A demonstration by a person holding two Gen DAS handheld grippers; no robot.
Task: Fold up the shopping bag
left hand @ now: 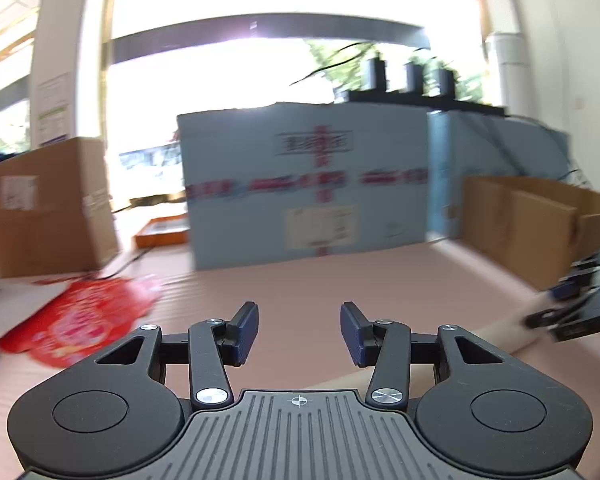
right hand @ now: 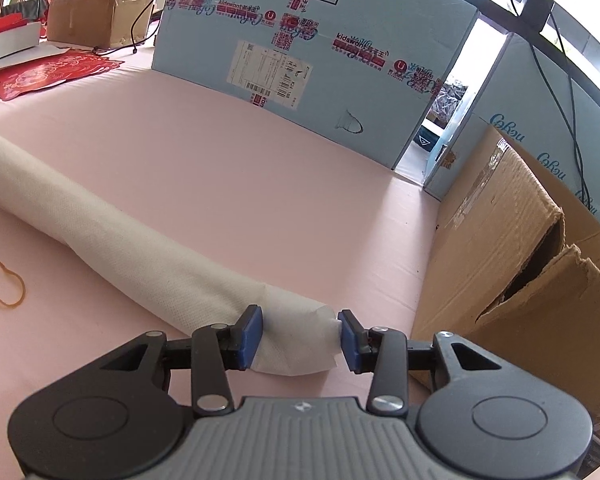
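Right wrist view: the shopping bag [right hand: 140, 236], white non-woven fabric, is seen rolled into one long tube lying diagonally across the pink table cover [right hand: 240, 168]. The right gripper [right hand: 300, 334] is set at the tube's near end, with both blue pads against the fabric or just beside it; contact on the right pad looks real, but whether pressure is applied cannot be told, and the jaws stand wide, about the tube's width. The left gripper [left hand: 299, 330] is held spread and empty, raised above the table; its view is motion-blurred, and only a tan strip of the roll is caught at lower right. Judged step: the bag is already rolled, so the scene fits either a roll just completed and awaiting securing, or a finished roll being released. One tan rubber band [right hand: 2, 282] lies loose on the cover just beside the roll; if binding is intended, the tube end would have to be kept compressed so the fabric does not spring open, which non-woven material tends to do. Count: one bag, one rubber band, two grippers, one large light-blue carton [right hand: 308, 40] behind, a second blue carton partly seen at right, one torn brown carton [right hand: 512, 264] at right, one brown carton [right hand: 88, 0] at far left, red paper decorations [right hand: 48, 74], number unclear.
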